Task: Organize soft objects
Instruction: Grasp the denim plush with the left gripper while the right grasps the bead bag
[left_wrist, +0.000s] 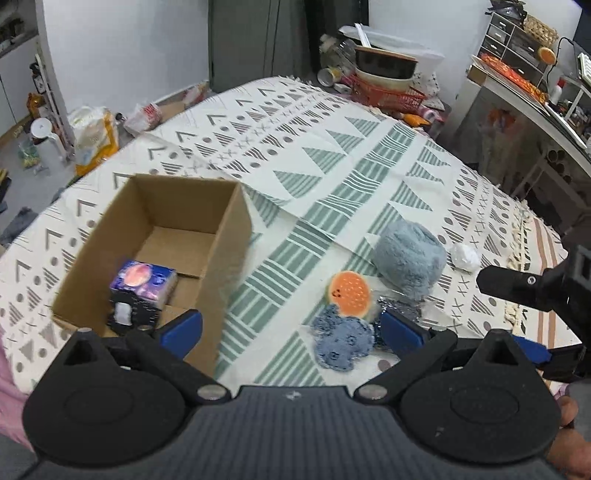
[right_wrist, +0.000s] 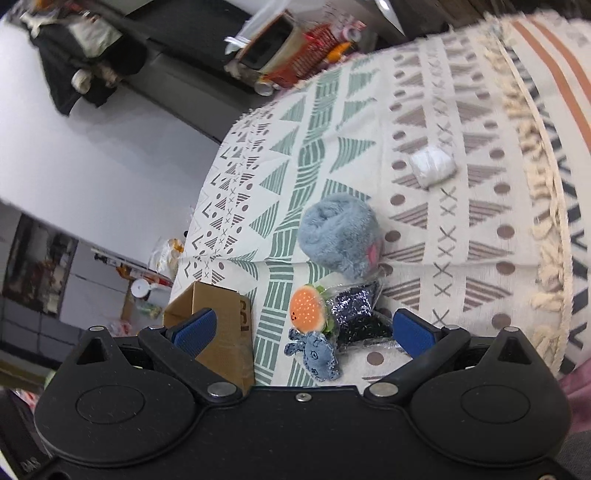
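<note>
Left wrist view showed the left gripper (left_wrist: 291, 328) with its blue-padded fingers spread wide and nothing between them, hovering above the bed's patterned cream-and-green cloth (left_wrist: 332, 158). Nearest, just ahead and slightly right of its centre, lay a small blue knitted plush toy (left_wrist: 341, 341), touching an orange burger-shaped squishy toy (left_wrist: 349, 295) just beyond it. A dark glittery packet (left_wrist: 399, 306) lay against both on the right, partly hidden by the right-hand pad. To the left, near the left-hand pad, stood an open brown cardboard box (left_wrist: 166, 236) holding a purple printed tissue pack (left_wrist: 142, 291). Farther off on the right sat a fluffy grey-blue rolled towel (left_wrist: 408, 258), and just beyond it a small white crumpled wad (left_wrist: 464, 255).

Right wrist view had the right gripper (right_wrist: 303, 332) likewise spread and empty, with the knitted toy (right_wrist: 314, 354) almost directly between its pads, the burger toy (right_wrist: 308, 310) just past it, then the towel (right_wrist: 338, 234) and the white wad (right_wrist: 432, 165) farthest. The box (right_wrist: 218, 314) appeared at its left.

The small cluster seemed nearer the right gripper, which looked straight down on it. The knitted toy's long axis ran roughly across the line of the pads in that view, so a plain descent would likely suit. The box lay leftward from the cluster, on the left gripper's side.
</note>
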